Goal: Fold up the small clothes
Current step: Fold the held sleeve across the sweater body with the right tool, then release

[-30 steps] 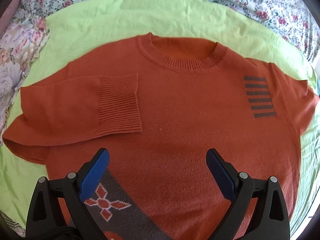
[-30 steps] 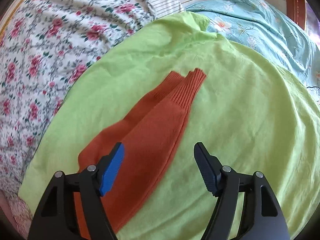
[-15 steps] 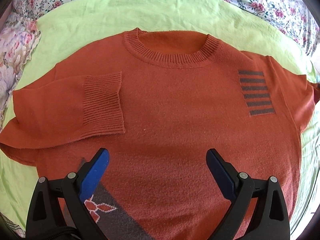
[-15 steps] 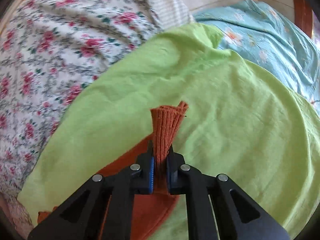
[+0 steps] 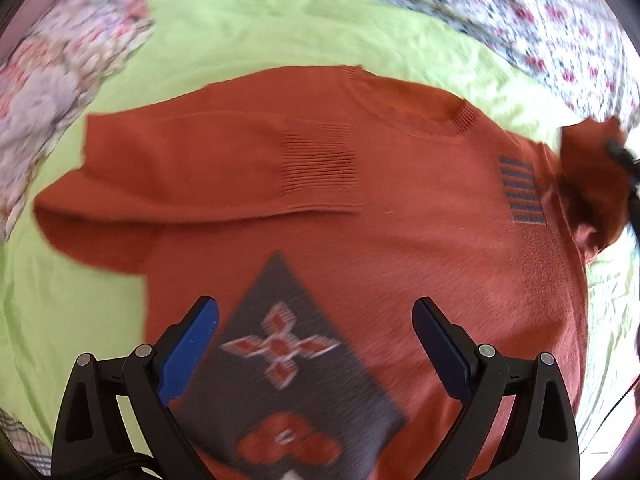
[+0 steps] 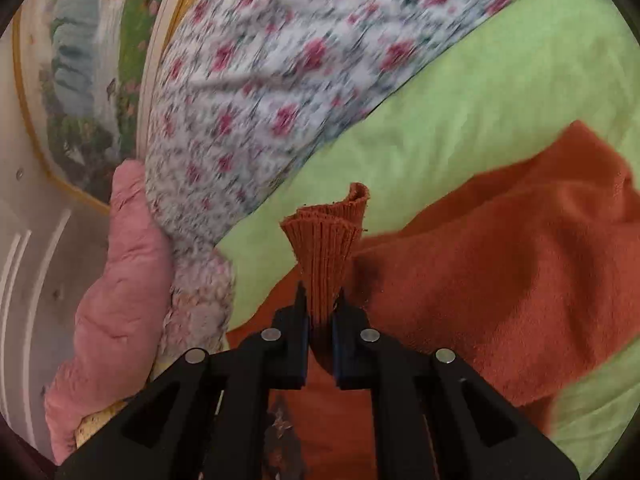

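One sweater [image 5: 400, 248], two grippers: right gripper [image 6: 320, 320] pinches one cuff [image 6: 326, 240].

Motion blurs the floral bedding [image 6: 280, 80]; the sweater's hem [image 5: 320, 460] runs off the bottom edge.

Two black hand-held grippers with blue pads

Left gripper [image 5: 316, 344]: black plastic linkage arms with triangular cut-outs, round silver pins at four joints, blue ribbed pads [image 5: 188, 354] on the inner faces of both fingers, a black braided cord at the near left corner. Right gripper [image 6: 320, 320]: same black arms and triangular cut-outs, four silver pins in a row, only thin blue edges of the pads visible.
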`<state>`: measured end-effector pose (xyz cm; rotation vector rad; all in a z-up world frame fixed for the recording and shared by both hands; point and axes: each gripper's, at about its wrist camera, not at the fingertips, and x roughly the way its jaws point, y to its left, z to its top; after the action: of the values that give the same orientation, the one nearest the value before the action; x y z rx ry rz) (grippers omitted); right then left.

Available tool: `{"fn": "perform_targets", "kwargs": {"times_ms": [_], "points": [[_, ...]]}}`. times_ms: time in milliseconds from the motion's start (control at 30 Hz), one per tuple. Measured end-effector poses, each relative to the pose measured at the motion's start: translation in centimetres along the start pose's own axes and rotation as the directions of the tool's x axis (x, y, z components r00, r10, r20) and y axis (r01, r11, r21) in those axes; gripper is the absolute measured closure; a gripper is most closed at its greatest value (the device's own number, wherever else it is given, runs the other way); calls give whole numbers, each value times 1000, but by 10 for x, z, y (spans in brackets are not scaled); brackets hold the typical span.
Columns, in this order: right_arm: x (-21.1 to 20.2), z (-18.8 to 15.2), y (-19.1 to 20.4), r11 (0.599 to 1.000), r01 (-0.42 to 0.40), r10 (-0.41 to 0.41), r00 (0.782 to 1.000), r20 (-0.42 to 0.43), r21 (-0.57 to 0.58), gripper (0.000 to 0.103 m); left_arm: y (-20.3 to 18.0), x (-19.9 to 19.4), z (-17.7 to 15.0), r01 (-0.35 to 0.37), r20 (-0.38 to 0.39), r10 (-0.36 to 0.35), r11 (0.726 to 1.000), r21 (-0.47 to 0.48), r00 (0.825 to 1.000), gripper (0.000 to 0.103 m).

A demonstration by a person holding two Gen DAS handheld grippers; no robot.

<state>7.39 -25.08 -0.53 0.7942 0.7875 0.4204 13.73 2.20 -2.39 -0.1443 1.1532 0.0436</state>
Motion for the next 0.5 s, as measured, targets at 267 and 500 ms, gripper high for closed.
{"fn": "perform_targets", "kwargs": {"times_ms": [267, 500], "points": [[147, -90, 59, 994, -103, 90, 960, -265, -33, 93, 51, -18, -14, 77, 12, -76, 994, -79, 997, 5], [185, -112, 56, 997, -76, 77, 916, -395, 17, 71, 47, -3, -2, 158, -10, -158, 986, -53, 987, 5]]}}
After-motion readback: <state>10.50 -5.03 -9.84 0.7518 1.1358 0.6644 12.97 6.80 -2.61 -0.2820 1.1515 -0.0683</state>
